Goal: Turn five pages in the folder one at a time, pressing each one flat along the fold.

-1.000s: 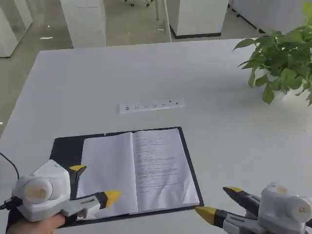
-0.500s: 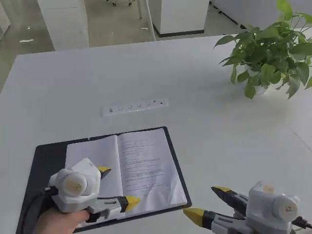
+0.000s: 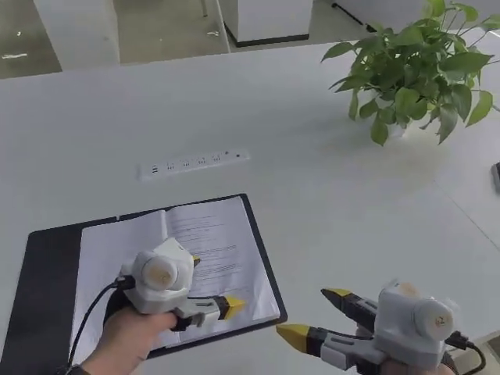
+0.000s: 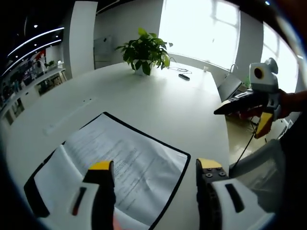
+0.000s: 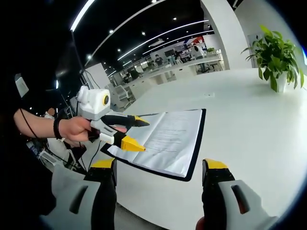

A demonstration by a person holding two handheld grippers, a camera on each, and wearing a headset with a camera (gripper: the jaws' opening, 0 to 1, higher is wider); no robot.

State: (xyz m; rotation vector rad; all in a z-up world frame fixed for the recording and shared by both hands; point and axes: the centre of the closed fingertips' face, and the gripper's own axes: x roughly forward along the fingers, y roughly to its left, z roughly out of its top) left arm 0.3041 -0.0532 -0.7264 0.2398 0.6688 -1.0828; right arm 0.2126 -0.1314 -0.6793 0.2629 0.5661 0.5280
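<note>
A black folder (image 3: 47, 234) lies open on the white table, white printed pages (image 3: 215, 234) facing up. My left gripper (image 3: 212, 283) hovers open over the lower part of the right-hand page, nothing between its jaws. In the left gripper view the page (image 4: 129, 153) lies just ahead of the left gripper (image 4: 154, 165). My right gripper (image 3: 315, 314) is open and held off the folder's near right corner. In the right gripper view the right gripper (image 5: 159, 164) points at the folder (image 5: 168, 136), with the left gripper (image 5: 127, 132) above the folder's left part.
A white power strip (image 3: 194, 162) lies beyond the folder. A potted green plant (image 3: 414, 66) stands at the far right of the table. A small dark object (image 3: 496, 176) sits at the right edge. The near table edge runs just under the grippers.
My left gripper has moved right, from over the left page to over the lower right page. The right gripper stays off the folder's near right corner. The head camera has shifted.
</note>
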